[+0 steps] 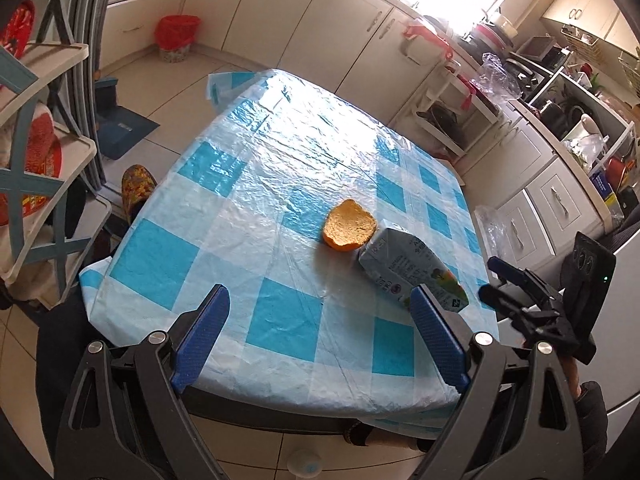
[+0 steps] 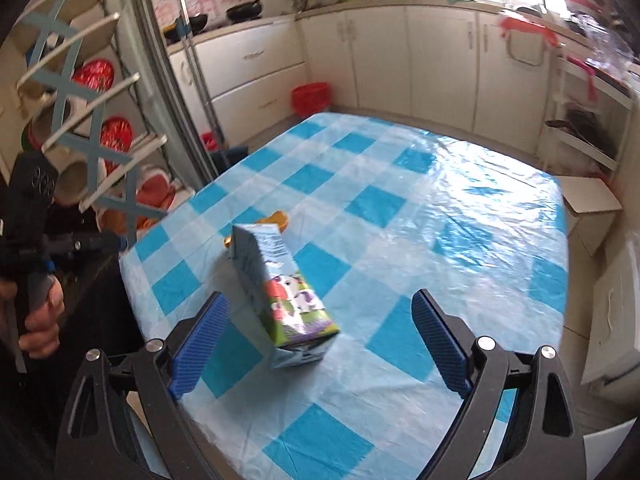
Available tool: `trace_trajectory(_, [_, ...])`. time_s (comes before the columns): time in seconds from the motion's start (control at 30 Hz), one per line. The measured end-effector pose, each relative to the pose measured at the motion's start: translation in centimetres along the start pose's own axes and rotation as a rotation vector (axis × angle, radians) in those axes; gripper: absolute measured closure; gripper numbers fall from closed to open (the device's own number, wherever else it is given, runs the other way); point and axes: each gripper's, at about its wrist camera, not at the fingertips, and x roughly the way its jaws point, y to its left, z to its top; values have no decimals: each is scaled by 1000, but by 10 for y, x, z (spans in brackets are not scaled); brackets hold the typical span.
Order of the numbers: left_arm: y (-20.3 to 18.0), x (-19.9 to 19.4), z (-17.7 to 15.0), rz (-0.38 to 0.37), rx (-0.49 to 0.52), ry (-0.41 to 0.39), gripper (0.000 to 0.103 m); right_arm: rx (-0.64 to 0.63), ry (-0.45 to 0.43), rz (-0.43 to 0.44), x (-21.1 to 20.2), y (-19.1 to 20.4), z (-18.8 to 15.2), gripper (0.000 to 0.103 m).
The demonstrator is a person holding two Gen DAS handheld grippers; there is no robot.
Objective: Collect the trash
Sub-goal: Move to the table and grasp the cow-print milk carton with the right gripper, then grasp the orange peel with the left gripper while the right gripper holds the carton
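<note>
A drink carton (image 1: 404, 266) lies on its side on the blue-and-white checked tablecloth (image 1: 248, 184), with an orange peel (image 1: 349, 225) touching its far end. My left gripper (image 1: 320, 320) is open and empty over the table's near edge, the carton just past its right finger. In the right wrist view the carton (image 2: 280, 284) lies between my open right gripper's (image 2: 320, 320) fingers, closer to the left one, and the peel (image 2: 275, 218) peeks out behind it. The right gripper (image 1: 516, 292) also shows at the right of the left wrist view.
A red-lined trash bin (image 1: 177, 36) stands on the floor by the cabinets beyond the table; it also shows in the right wrist view (image 2: 311, 98). A shelf rack (image 1: 40, 128) stands left of the table. A cardboard box (image 2: 588, 200) sits by the table's right side.
</note>
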Motion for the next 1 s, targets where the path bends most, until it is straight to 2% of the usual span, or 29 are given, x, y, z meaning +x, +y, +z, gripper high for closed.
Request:
trace_trajectory(0.1, [4,0,6,7,-8,-8,15,-31,58,-3,30,13,3,14])
trace_trajectory(0.27, [6,10,15,22,-2,-5,15,11,126,50,61,12,6,14])
trace_trajectory(0.33, [6,18,19,27,4,2,15,16,149,77,68,14,4,23])
trace_trajectory(0.4, [7,27,21,29,5,11,15,6,190,88,73,17,-1,51])
trace_trajectory(0.43, [6,34,23,30,5,18,15,2,199,97,74,18,-3,57])
trace_trajectory(0.47, [6,39,24,30,5,25,15,1,201,102,72,18,-6,68])
trace_trajectory(0.53, [3,50,26,30,6,37,15,4,173,71,63,14,-8,69])
trace_trajectory(0.7, [-9,83,31,32,27,68,15,102,102,1,35,-15,-12,69])
trace_trajectory(1.0, [-40,124,37,70,108,89,15,188,113,-69,23,-42,-26,69])
